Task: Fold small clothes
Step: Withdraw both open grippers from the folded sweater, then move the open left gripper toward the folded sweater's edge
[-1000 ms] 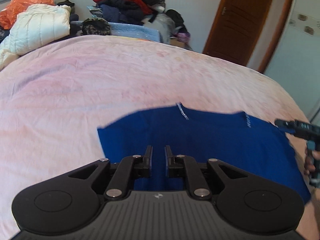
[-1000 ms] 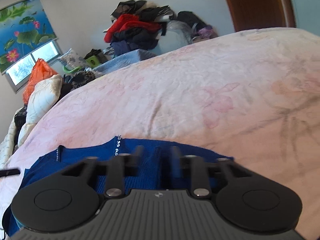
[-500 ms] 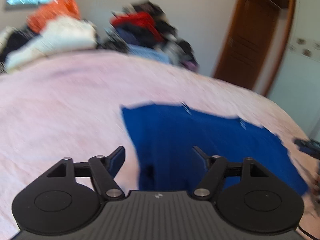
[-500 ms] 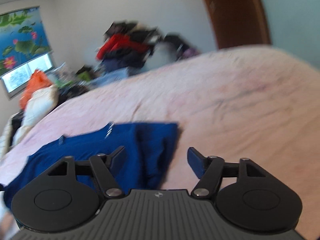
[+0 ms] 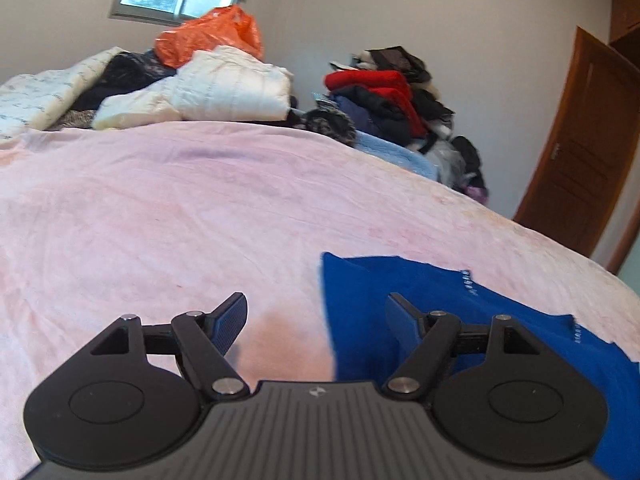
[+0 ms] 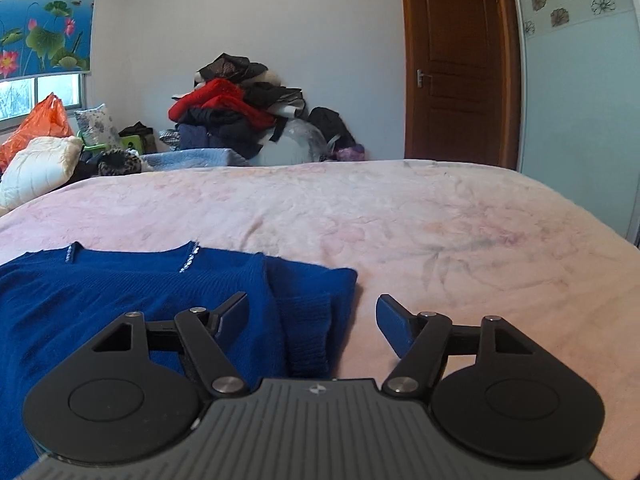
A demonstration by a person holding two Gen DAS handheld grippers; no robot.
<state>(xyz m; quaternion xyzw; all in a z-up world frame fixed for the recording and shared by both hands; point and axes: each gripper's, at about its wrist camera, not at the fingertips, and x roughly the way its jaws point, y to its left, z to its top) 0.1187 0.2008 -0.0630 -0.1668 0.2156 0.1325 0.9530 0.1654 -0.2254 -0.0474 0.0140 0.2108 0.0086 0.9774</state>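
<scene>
A blue knit sweater [image 6: 120, 292] with small sparkly trims lies flat on the pink bedspread [image 6: 440, 232], its right sleeve folded in over the body. In the left wrist view the sweater [image 5: 460, 304] lies to the right, its left edge straight. My left gripper [image 5: 316, 316] is open and empty, hovering over the sweater's left edge and bare bedspread [image 5: 160, 208]. My right gripper [image 6: 312, 316] is open and empty, hovering over the sweater's right edge.
White quilts [image 5: 224, 84] and an orange bag [image 5: 212, 36] are stacked at the bed's far left. A pile of red and dark clothes [image 6: 236, 108] stands beyond the far edge. A brown door [image 6: 456, 60] is at the back right.
Both grippers were shut on the sweater a second ago, then opened and let it go. Both have pulled back and outward; the sweater now lies on the bed.
</scene>
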